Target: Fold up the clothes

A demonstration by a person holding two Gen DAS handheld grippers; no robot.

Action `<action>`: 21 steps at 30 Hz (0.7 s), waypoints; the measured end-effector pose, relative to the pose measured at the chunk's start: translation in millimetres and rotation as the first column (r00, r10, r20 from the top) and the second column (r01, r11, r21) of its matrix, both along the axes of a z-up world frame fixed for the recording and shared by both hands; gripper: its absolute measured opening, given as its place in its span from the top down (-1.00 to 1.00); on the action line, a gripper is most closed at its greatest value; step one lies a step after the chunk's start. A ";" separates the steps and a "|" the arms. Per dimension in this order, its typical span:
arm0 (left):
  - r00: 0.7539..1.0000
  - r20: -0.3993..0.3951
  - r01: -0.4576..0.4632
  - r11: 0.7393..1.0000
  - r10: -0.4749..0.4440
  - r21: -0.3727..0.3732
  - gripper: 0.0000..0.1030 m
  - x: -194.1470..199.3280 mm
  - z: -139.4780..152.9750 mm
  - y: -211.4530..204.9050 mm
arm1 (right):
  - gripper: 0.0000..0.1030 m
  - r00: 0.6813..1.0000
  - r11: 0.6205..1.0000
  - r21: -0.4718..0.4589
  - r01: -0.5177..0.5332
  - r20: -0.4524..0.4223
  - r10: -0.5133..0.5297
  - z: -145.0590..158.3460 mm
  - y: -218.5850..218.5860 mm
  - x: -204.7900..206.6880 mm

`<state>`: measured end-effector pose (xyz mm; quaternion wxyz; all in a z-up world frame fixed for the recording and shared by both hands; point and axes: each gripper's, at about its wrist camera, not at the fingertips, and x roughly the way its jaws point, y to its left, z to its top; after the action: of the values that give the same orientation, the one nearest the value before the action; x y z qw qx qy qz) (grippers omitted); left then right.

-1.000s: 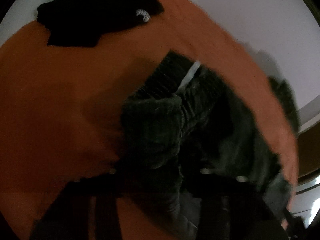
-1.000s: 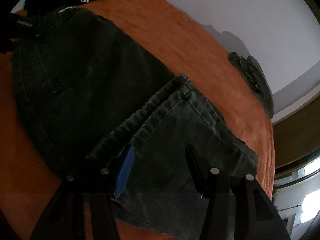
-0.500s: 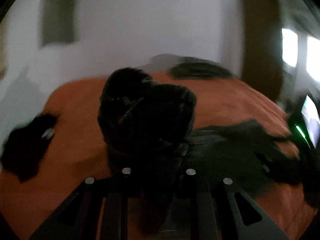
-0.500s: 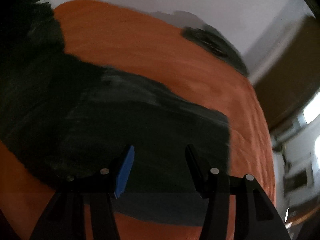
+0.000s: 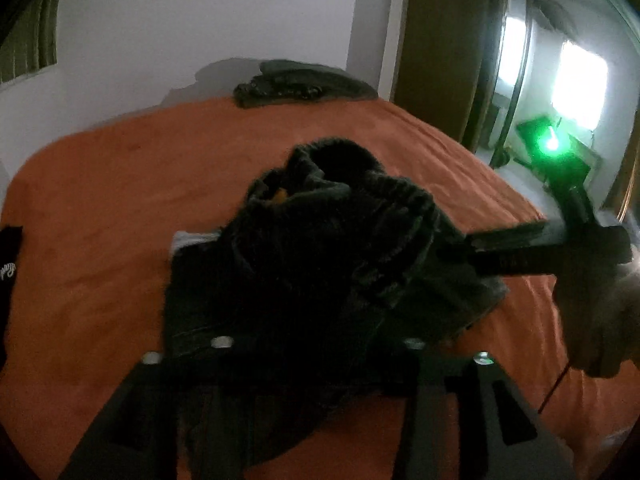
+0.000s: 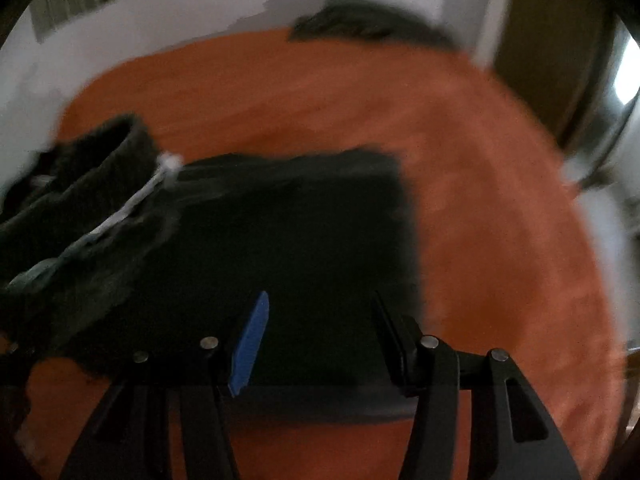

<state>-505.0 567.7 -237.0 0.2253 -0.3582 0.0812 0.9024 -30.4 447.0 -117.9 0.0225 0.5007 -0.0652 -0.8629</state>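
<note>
A dark green pair of trousers (image 5: 320, 264) lies on the orange bedspread (image 5: 120, 208). Its waistband end is bunched up in a heap on top of the flat part. That heap sits between the fingers of my left gripper (image 5: 318, 344), whose jaws are opening; the cloth hides the pads. My right gripper (image 6: 320, 320) hovers open over the flat, folded part of the trousers (image 6: 300, 240), with nothing pinched between its blue pad and the other finger. In the left wrist view the right gripper (image 5: 520, 256) reaches in from the right, touching the heap, held by a hand (image 5: 600, 320).
A folded olive garment (image 5: 304, 84) lies at the bed's far edge by the white wall. A black garment (image 5: 8, 264) lies at the left edge. A brown door (image 5: 440, 40) and a bright window stand to the right. Bare orange bedspread (image 6: 500, 240) stretches right of the trousers.
Both views rolled upright. The left gripper carried the bunched waistband end over onto the flat part and its fingers spread wider. The right gripper slid along the trousers, staying open.
</note>
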 end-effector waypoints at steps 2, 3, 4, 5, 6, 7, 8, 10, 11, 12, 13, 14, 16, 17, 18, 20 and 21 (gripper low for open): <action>0.999 -0.028 0.034 0.999 -0.035 -0.035 -0.04 7.7 -1.5 4.5 | -0.01 0.999 0.994 -0.107 0.006 0.038 -0.002 -7.9 2.4 -3.3; 0.997 -0.044 0.067 0.996 -0.070 -0.059 -0.05 16.1 -2.4 9.2 | -0.01 0.999 0.991 -0.130 0.011 0.049 -0.004 -9.6 2.2 -5.0; 0.993 -0.060 0.100 0.991 -0.105 -0.084 -0.08 24.5 -3.4 14.0 | -0.03 0.999 0.991 -0.133 0.011 0.052 -0.004 -9.3 2.3 -6.4; 0.988 -0.067 0.133 0.989 -0.137 -0.072 -0.12 32.8 0.4 14.6 | -0.07 0.999 0.993 -0.118 0.006 0.045 -0.001 -7.2 2.0 -7.2; 0.983 -0.069 0.166 0.986 -0.168 -0.036 -0.24 41.0 7.2 12.5 | -0.19 0.999 0.995 -0.096 -0.001 0.035 0.004 -4.5 1.5 -7.8; 0.979 -0.073 0.194 0.981 -0.193 0.013 -0.37 47.2 15.2 8.6 | -0.27 1.000 0.997 -0.076 -0.004 0.025 0.006 -1.1 2.2 -8.1; 0.974 -0.078 0.219 0.973 -0.214 0.070 -0.42 52.3 24.0 3.5 | -0.28 1.000 0.998 -0.057 -0.004 0.014 0.005 2.7 3.8 -7.9; 0.973 -0.106 0.221 0.962 -0.206 0.159 -0.51 53.2 41.9 -9.9 | -0.29 1.000 0.999 -0.034 0.005 -0.001 -0.005 10.5 10.0 -5.4; 0.977 -0.110 0.199 0.963 -0.181 0.182 -0.52 48.3 46.1 -16.8 | -0.29 1.000 0.999 -0.039 0.013 -0.002 -0.014 13.2 14.9 -4.0; 0.983 -0.108 0.168 0.966 -0.149 0.195 -0.53 40.7 47.3 -23.7 | -0.30 1.000 0.998 -0.053 0.022 0.002 -0.022 14.7 17.8 -2.8; 0.991 -0.093 0.117 0.973 -0.100 0.198 -0.53 29.3 45.8 -33.1 | -0.34 1.000 0.996 -0.084 0.028 0.013 -0.027 13.9 19.2 -2.0; 0.997 -0.063 0.054 0.981 -0.043 0.188 -0.53 15.8 40.8 -43.4 | -0.37 0.999 0.992 -0.123 0.035 0.029 -0.032 12.1 20.5 -1.4; 0.997 0.016 -0.075 0.982 0.073 0.172 -0.53 -10.0 25.6 -67.6 | -0.42 0.996 0.969 -0.246 0.031 0.093 -0.008 1.8 18.5 -2.7; 0.989 0.068 -0.144 0.973 0.134 0.179 -0.53 -22.2 15.1 -84.3 | -0.42 0.992 0.952 -0.304 0.032 0.125 0.007 -6.0 14.7 -3.7; 0.974 0.120 -0.213 0.960 0.193 0.182 -0.53 -34.5 4.7 -101.0 | -0.43 0.987 0.932 -0.361 0.038 0.157 0.021 -15.2 10.3 -4.6; 0.946 0.194 -0.298 0.931 0.259 0.211 -0.53 -45.6 -10.4 -127.0 | -0.44 0.979 0.904 -0.422 0.065 0.202 0.024 -29.8 1.3 -7.3; 0.933 0.225 -0.329 0.917 0.280 0.226 -0.53 -48.2 -16.7 -137.6 | -0.45 0.975 0.892 -0.445 0.079 0.223 0.025 -37.9 -2.4 -10.2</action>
<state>-553.2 430.1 -253.7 0.1332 -0.4172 -0.1165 0.8914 -40.6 444.5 -155.8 0.1184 0.5741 -0.2726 -0.7629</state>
